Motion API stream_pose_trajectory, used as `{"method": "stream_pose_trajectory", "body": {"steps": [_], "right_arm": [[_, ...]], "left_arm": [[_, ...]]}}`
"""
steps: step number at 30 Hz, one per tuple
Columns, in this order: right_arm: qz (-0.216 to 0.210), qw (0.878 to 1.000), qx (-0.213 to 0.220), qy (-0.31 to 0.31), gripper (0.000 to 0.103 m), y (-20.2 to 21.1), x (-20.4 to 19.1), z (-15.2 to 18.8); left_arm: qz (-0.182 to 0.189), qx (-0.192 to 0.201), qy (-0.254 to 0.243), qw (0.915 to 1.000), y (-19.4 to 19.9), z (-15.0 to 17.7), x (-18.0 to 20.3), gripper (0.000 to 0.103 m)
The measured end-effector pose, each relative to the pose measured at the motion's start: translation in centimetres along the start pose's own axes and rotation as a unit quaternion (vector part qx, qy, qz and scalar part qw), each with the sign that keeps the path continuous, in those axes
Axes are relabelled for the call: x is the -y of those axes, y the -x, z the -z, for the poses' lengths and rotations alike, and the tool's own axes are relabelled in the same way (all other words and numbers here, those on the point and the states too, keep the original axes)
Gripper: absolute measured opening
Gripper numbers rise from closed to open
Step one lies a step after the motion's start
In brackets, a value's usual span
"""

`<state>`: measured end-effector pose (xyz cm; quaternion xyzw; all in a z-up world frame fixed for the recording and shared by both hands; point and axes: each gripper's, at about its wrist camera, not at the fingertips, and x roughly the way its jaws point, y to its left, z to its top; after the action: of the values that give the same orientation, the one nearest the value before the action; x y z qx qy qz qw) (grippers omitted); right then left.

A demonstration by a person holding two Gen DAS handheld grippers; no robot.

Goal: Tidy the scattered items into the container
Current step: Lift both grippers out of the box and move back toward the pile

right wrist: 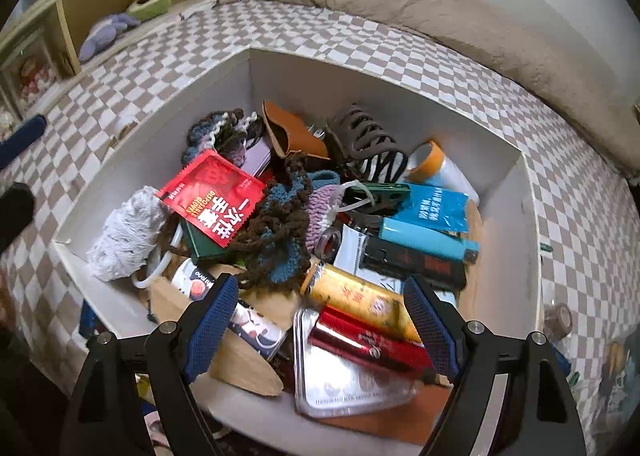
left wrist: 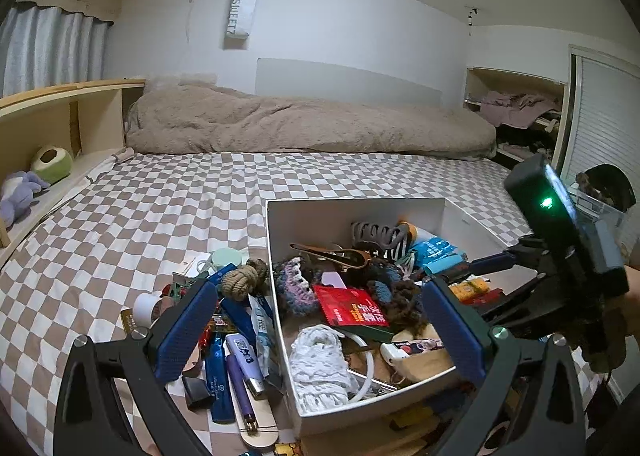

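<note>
On checkered bedsheet [left wrist: 160, 196], white box [left wrist: 352, 212].

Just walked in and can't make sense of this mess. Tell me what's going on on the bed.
A person is tidying small clutter into a white box on the checkered bed, holding a gripper in each hand. The right gripper hangs over the box with jaws open and empty, above the gold and red packets. The left gripper is open too, straddling the box's left wall. A pile still lies outside, including a rope knot and a purple lighter.
</note>
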<state>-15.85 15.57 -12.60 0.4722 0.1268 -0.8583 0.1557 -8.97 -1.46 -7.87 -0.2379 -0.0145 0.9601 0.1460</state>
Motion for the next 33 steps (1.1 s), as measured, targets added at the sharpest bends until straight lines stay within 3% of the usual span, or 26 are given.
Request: {"method": "stream_pose_trajectory", "body": {"steps": [8, 19, 20, 21, 22, 33], "right_arm": [[-0.039, 0.994, 0.071, -0.068, 0.085, 3.8, 2.3, 1.4], [-0.015, 0.982, 0.147, -0.117, 0.085, 6.2, 3.4, 4.1], [-0.014, 0.981, 0.153, -0.121, 0.087, 6.3, 3.5, 4.5], [-0.011, 0.980, 0.158, -0.123, 0.100, 6.4, 3.6, 4.8], [-0.008, 0.979, 0.164, -0.123, 0.103, 6.5, 3.7, 5.1], [0.034, 0.970, 0.201, -0.132, 0.103, 7.6, 4.9, 7.5]], "left_arm": [[-0.010, -0.002, -0.011, 0.9999, 0.4, -0.4, 0.9, 0.103], [-0.010, 0.004, -0.017, 0.9998, 0.9, -0.4, 1.6, 0.103], [-0.011, 0.003, -0.016, 0.9998, 0.8, -0.4, 1.6, 0.103], [-0.012, 0.001, -0.017, 0.9998, 0.8, -0.3, 1.7, 0.103], [-0.013, 0.000, -0.017, 0.9998, 0.8, -0.3, 1.7, 0.103], [-0.013, 0.002, -0.021, 0.9997, 0.9, -0.1, 2.4, 0.103]]}}
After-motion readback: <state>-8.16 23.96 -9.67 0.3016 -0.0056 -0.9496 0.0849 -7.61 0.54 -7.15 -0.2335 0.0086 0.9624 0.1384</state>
